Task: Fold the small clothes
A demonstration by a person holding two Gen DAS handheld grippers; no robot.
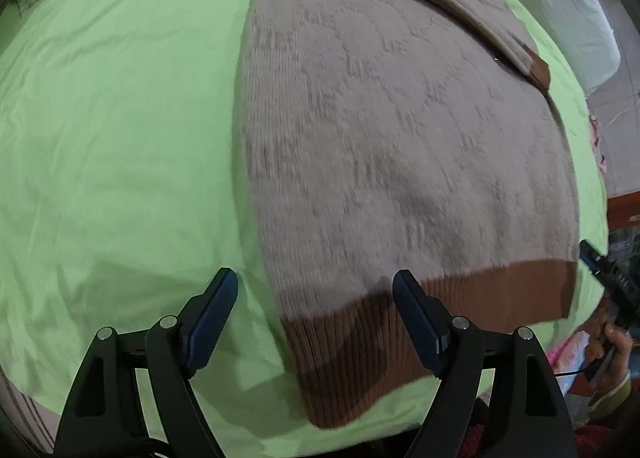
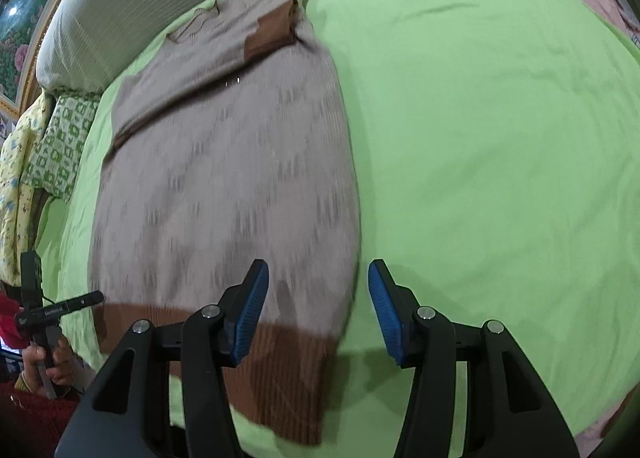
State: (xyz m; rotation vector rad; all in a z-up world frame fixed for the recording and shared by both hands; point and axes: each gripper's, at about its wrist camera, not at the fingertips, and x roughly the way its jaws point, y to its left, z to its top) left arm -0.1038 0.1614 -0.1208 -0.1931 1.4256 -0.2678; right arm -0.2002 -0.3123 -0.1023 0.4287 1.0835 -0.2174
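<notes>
A beige knit sweater (image 1: 400, 145) with a brown ribbed hem (image 1: 400, 342) lies flat on the green bed sheet (image 1: 120, 137). Its sleeves are folded across the chest, and one brown cuff (image 2: 272, 33) shows near the collar. My left gripper (image 1: 316, 282) stands open above the hem's left corner, nothing between its blue pads. My right gripper (image 2: 318, 274) stands open above the sweater (image 2: 224, 177) at the hem's right corner (image 2: 296, 370), also holding nothing. Each gripper shows at the edge of the other's view, held by a hand: the right (image 1: 604, 270), the left (image 2: 48, 310).
A white ribbed pillow (image 2: 120, 17) lies beyond the collar at the head of the bed. A green-and-white patterned cloth (image 2: 60, 145) and a yellow blanket (image 2: 16, 177) hang at the bed's side. Bare green sheet (image 2: 500, 137) spreads beside the sweater. A red garment (image 2: 28, 418) is near the hand.
</notes>
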